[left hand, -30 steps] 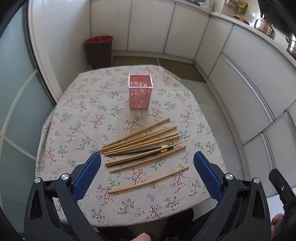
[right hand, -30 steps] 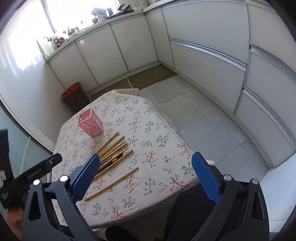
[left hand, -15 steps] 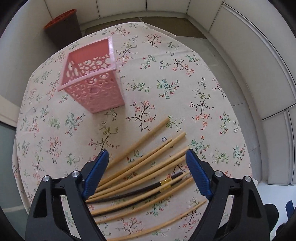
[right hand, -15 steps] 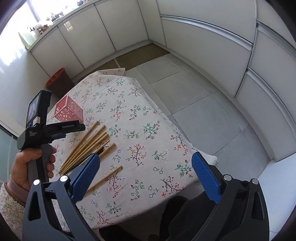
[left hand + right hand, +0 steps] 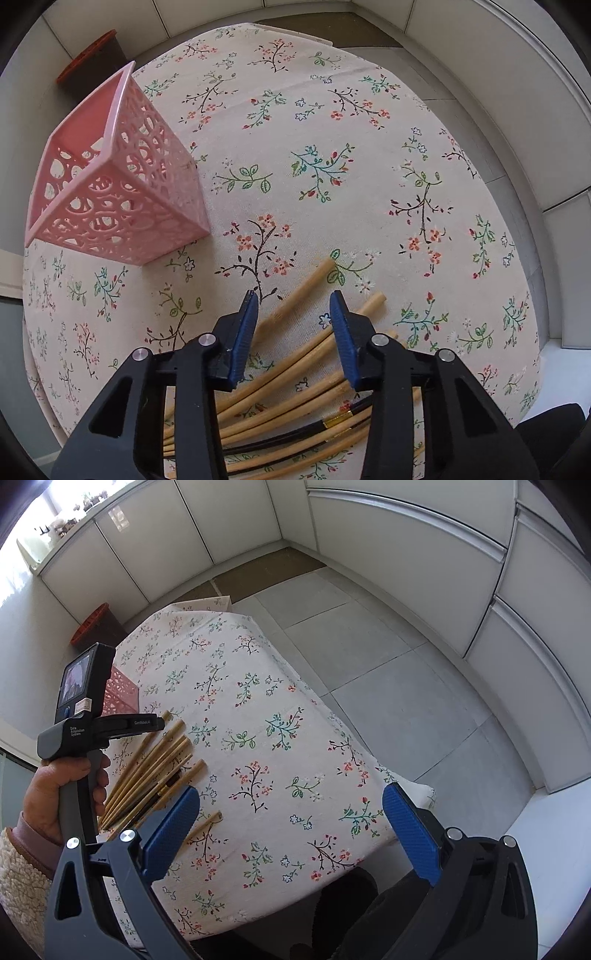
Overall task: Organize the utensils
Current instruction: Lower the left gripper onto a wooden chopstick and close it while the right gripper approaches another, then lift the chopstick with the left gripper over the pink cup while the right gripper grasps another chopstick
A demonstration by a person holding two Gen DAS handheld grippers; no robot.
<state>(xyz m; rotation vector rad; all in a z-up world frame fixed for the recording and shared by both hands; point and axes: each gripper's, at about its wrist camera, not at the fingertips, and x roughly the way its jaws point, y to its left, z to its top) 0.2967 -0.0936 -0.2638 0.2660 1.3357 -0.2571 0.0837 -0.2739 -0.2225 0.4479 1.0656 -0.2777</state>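
Since half a second ago the left gripper has been brought lower over the chopsticks, and its jaws have been narrowed from wide to a partial gap. The pink holder is seen far left on the floral tablecloth, apart from the bundle and upright (tilt looks like lens distortion). The topmost bamboo chopstick is framed between the blue pads; contact cannot be told, and nothing is clamped. Black chopsticks are mixed into the bundle nearer the camera. In the right view the left hand is seen on the gripper handle above the sticks, and one lone chopstick lies just beside the right gripper, whose jaws are spread wide and hold nothing, little changed.
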